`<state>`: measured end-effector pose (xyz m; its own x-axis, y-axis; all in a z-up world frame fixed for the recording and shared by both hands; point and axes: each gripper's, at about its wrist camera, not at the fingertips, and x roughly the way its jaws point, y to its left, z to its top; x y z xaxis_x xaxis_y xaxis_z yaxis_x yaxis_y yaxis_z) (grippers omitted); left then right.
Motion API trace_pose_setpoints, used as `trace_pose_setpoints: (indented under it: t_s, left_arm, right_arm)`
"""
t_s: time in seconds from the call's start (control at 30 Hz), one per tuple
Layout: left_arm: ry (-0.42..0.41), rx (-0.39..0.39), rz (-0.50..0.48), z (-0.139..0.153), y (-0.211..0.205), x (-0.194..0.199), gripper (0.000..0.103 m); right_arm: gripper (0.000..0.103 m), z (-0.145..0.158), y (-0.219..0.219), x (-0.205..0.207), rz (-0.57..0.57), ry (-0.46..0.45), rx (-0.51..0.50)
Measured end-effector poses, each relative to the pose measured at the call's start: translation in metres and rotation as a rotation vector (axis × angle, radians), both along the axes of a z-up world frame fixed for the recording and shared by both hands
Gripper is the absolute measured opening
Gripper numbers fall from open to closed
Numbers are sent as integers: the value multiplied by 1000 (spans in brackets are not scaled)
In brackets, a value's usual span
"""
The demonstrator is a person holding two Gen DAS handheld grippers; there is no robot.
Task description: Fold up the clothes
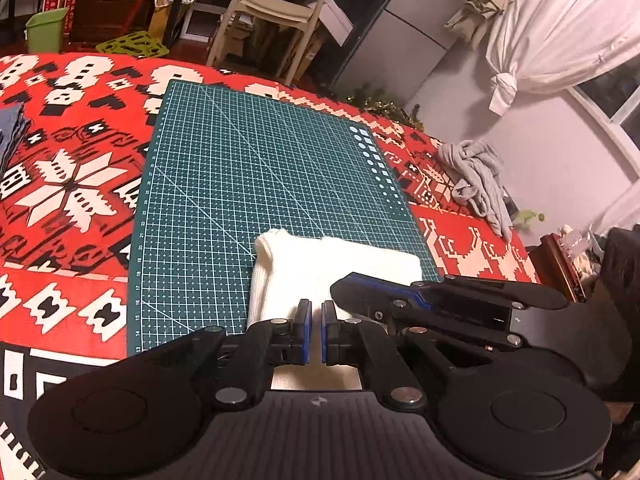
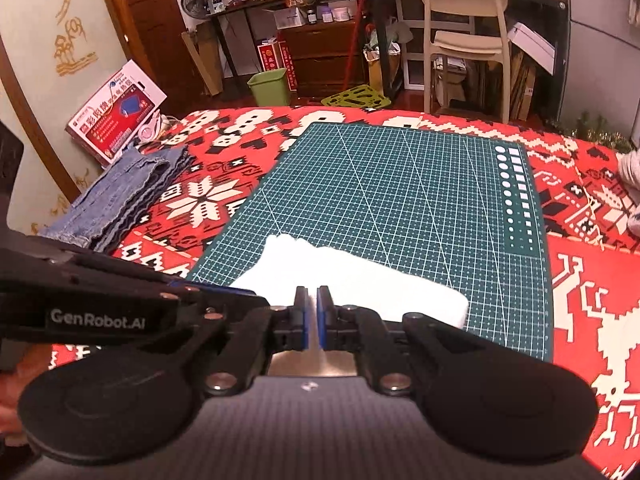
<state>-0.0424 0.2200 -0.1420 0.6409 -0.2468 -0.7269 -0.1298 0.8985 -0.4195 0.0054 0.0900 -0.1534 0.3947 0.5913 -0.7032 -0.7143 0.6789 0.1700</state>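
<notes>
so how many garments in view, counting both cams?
3. White folded garment at the near edge of the green cutting mat; grey crumpled garment on the blanket right of the mat; folded denim left of it. More could lie outside the frames.

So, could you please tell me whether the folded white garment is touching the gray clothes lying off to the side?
Apart. The left wrist view shows the white garment on the green mat, with bare mat and red cloth between it and the gray clothes.
</notes>
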Motion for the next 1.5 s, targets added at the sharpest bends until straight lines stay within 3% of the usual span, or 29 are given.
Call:
trace_pose_setpoints:
  t_s: [0.37,0.53,0.87,1.1,1.13,1.2,1.33,1.4,1.5]
  left_arm:
    - [-32,64,-11,11,-8,-13,6]
    - [-36,30,-32,16,-12,-25,6]
    - [-28,66,-83,20,-33,-44,6]
    - [-12,97,-95,16,-43,-56,7]
    - [-9,112,-94,16,-44,-57,12]
    - [-3,128,-90,16,-43,-59,23]
    - [-11,130,-80,21,-39,-62,25]
    - [-17,132,-99,26,-40,-58,30]
    - [-35,141,-141,34,-45,-51,34]
  right_arm:
    - [6,8,-4,-9,-25,-14,3]
    - [6,27,-24,-29,-44,-25,26]
    - [7,32,-73,-62,-132,29,24]
    - [7,37,-81,-83,-134,18,-7]
    - [7,38,-82,-86,-134,14,-6]
    - [12,41,-85,-90,-139,8,-2]
    - [20,47,-89,-94,-162,22,27]
    - [29,49,-91,-96,-172,19,24]
    - [37,53,-94,-101,-178,-30,-16]
